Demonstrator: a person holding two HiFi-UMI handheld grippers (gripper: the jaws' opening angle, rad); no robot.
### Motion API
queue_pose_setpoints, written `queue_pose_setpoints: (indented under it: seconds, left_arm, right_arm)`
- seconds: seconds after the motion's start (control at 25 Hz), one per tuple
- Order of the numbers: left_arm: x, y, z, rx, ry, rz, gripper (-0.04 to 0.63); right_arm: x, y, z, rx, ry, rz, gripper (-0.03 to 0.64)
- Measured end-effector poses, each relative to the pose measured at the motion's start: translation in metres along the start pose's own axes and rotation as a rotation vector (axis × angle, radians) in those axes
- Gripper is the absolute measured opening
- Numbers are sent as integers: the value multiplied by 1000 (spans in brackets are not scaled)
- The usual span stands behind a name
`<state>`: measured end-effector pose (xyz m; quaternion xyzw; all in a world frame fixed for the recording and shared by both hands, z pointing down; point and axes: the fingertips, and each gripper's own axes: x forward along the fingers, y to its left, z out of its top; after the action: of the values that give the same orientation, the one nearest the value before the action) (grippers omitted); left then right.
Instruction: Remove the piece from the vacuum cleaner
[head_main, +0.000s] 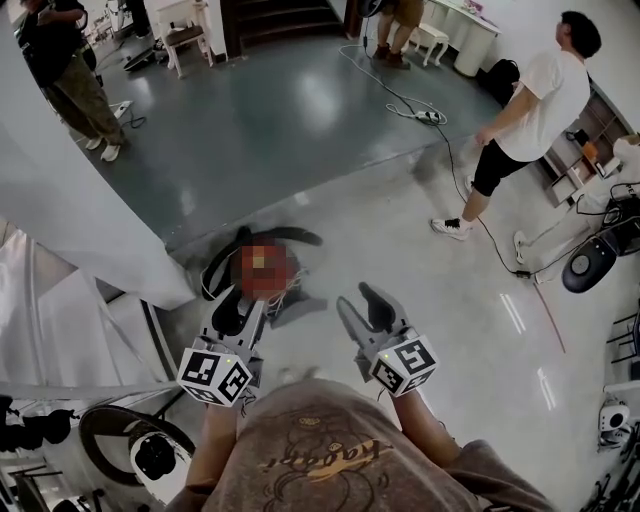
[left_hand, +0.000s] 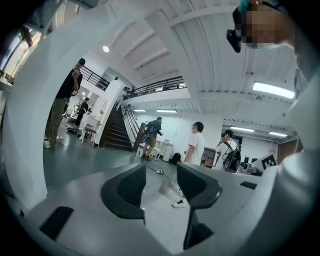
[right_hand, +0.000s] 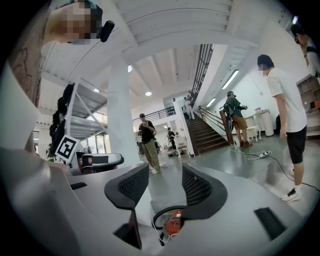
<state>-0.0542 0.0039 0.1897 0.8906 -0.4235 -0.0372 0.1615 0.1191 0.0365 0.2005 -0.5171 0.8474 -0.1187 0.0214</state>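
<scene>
A vacuum cleaner (head_main: 298, 274) lies on the pale floor just beyond my grippers, red-bodied with a black hose (head_main: 296, 236) looped round it. A mosaic patch hides part of it in the head view. In the right gripper view its red body (right_hand: 173, 223) and white cord show low between the jaws, farther off. My left gripper (head_main: 240, 306) (left_hand: 160, 185) hangs over the vacuum's near left side, open and empty. My right gripper (head_main: 366, 310) (right_hand: 165, 188) is just right of the vacuum, also open with nothing between its jaws.
A white pillar (head_main: 80, 215) rises close on the left. A person in a white T-shirt (head_main: 535, 110) stands at the right by a power cord (head_main: 430, 117) trailing over the floor. Another person (head_main: 70, 80) stands far left. Machines (head_main: 590, 262) (head_main: 152, 455) sit at the right edge and lower left.
</scene>
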Motion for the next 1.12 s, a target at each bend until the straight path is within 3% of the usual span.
queue_pose_setpoints:
  seconds: [0.12, 0.24, 0.52, 0.72, 1.12]
  left_arm:
    - [1, 2, 3, -20, -29, -22, 282]
    - [1, 8, 4, -24, -30, -11, 319]
    - [11, 18, -6, -7, 38, -18, 327]
    - [26, 33, -27, 28, 125, -26, 327]
    - [56, 87, -145, 8, 362, -15, 327]
  right_arm:
    - [5, 4, -1, 10, 5, 33, 236]
    - [11, 6, -2, 15, 19, 44, 259]
    - [25, -2, -11, 22, 70, 60, 265]
    - [45, -11, -34, -17, 176, 112, 265]
    - [95, -35, -146, -73, 447, 234, 265]
